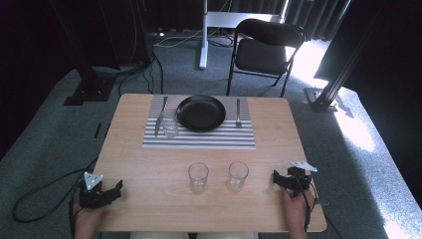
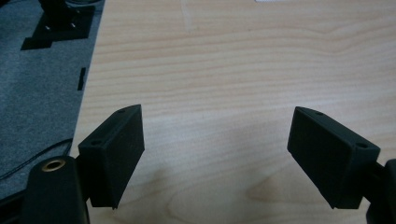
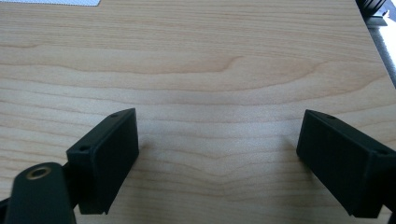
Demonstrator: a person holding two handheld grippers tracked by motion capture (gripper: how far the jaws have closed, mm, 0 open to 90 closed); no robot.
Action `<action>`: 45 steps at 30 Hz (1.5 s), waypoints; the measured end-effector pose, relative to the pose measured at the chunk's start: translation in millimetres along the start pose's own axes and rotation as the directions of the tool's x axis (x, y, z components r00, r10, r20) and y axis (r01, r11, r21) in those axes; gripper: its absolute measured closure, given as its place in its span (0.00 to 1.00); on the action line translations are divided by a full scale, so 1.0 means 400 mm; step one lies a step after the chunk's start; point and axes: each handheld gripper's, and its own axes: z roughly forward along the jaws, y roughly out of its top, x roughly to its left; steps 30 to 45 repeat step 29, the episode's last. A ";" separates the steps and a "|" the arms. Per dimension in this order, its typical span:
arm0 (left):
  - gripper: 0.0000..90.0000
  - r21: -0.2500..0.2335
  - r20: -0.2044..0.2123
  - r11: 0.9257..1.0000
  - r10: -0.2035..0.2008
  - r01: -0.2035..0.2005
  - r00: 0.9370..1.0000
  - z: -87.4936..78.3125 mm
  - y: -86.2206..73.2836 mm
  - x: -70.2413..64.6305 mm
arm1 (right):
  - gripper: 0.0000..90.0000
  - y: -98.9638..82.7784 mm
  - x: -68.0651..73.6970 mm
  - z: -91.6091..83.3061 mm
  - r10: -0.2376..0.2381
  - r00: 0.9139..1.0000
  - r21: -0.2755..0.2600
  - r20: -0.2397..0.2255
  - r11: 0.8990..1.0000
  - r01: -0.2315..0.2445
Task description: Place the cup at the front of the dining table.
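Near the table's point(image 1: 149, 209) front corners, both grippers, left point(image 1: 117, 187) and right point(image 1: 276, 178), rest wide open and empty, likely ready for the two glasses point(image 1: 198, 176) standing between them.

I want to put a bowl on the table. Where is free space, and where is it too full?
Bare wood lies between the left tool and the near-left glass, between the near-right glass and the right tool, and in the strip before the striped mat. The mat is crowded: plate, knife, fork, a third glass.
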 end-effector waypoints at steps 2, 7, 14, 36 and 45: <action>0.22 0.018 0.002 1.000 0.001 -0.001 1.000 -0.003 -0.009 -0.001 | 0.14 0.000 0.000 0.000 0.001 1.000 0.000 0.000 1.000 -0.001; 0.22 0.067 -0.009 0.998 0.003 -0.002 1.000 -0.003 -0.029 -0.009 | 0.14 0.000 0.000 0.000 0.001 1.000 0.000 0.000 1.000 -0.001; 0.21 0.073 -0.026 0.997 -0.034 0.036 0.999 -0.005 -0.033 -0.008 | 0.14 0.000 0.000 0.000 0.000 1.000 0.000 0.000 1.000 0.000; 0.21 0.072 -0.041 0.996 -0.049 0.052 0.998 -0.004 -0.033 -0.016 | 0.14 0.000 0.000 0.000 0.001 1.000 0.000 0.000 1.000 -0.001; 0.21 0.072 -0.041 0.996 -0.049 0.052 0.998 -0.004 -0.033 -0.016 | 0.14 0.000 0.000 0.000 0.001 1.000 0.000 0.000 1.000 -0.001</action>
